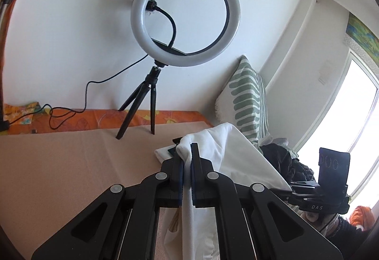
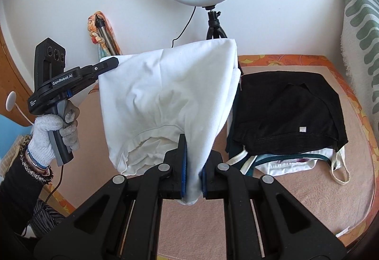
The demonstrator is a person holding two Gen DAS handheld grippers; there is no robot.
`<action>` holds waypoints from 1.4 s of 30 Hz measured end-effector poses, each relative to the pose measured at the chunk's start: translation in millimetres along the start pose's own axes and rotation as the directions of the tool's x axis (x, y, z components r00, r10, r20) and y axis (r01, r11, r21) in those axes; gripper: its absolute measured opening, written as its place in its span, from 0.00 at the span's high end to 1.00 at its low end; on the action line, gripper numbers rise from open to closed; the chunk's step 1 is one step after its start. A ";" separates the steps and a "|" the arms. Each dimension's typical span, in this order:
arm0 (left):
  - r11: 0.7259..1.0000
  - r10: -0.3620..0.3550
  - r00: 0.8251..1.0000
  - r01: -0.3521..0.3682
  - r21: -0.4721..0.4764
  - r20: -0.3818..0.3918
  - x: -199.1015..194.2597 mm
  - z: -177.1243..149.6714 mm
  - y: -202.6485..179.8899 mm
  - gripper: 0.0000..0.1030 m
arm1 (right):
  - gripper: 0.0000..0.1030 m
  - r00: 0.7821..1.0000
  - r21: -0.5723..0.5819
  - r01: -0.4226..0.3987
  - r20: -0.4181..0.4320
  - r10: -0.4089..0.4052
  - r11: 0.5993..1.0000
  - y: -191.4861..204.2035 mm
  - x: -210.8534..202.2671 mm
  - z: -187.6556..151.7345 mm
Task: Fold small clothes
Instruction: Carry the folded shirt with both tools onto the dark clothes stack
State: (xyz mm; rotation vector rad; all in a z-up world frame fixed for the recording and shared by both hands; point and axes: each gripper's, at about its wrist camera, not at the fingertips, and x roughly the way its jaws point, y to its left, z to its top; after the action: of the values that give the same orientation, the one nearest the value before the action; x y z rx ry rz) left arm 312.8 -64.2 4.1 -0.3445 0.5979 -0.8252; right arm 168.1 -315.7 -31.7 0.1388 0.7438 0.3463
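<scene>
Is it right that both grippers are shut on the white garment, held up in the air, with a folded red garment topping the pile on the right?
Not quite. The top of the pile is a black garment, not red, as the right wrist view shows. The rest holds: the left gripper and right gripper are both shut on the white garment, held aloft.

The pink mat (image 1: 59, 165) lies bare to the left in the left wrist view, giving open room there. At its far edge the ring light (image 1: 186, 15) on its tripod (image 1: 142, 103) blocks the way, with its cable (image 1: 71, 108) trailing leftward. On the right side of the surface a pile of clothes (image 2: 286, 113) topped by a black garment fills the space, and a striped cushion (image 2: 362, 30) stands against the wall behind it.
</scene>
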 end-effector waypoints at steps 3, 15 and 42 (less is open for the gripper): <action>0.999 -0.031 0.999 0.031 0.017 -0.016 30.0 7.0 -19.2 0.97 | 0.90 0.999 0.017 0.031 0.016 -0.031 0.999 -27.8 -10.9 4.9; 0.994 -0.100 0.994 0.102 0.037 -0.046 141.5 40.1 -60.0 0.97 | 0.90 0.986 0.053 0.154 0.053 -0.157 0.987 -134.9 -36.2 41.1; 0.952 0.256 0.959 -0.229 0.201 -0.122 219.6 31.0 -34.5 0.77 | 0.53 0.986 0.198 0.158 -0.085 -0.144 0.967 -238.2 32.0 24.8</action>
State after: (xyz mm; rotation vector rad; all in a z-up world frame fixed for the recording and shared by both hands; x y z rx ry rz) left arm 428.0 -253.2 -33.3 -0.0368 0.6802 -0.6647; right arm 268.6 -526.9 -92.3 0.2636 0.8538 0.1292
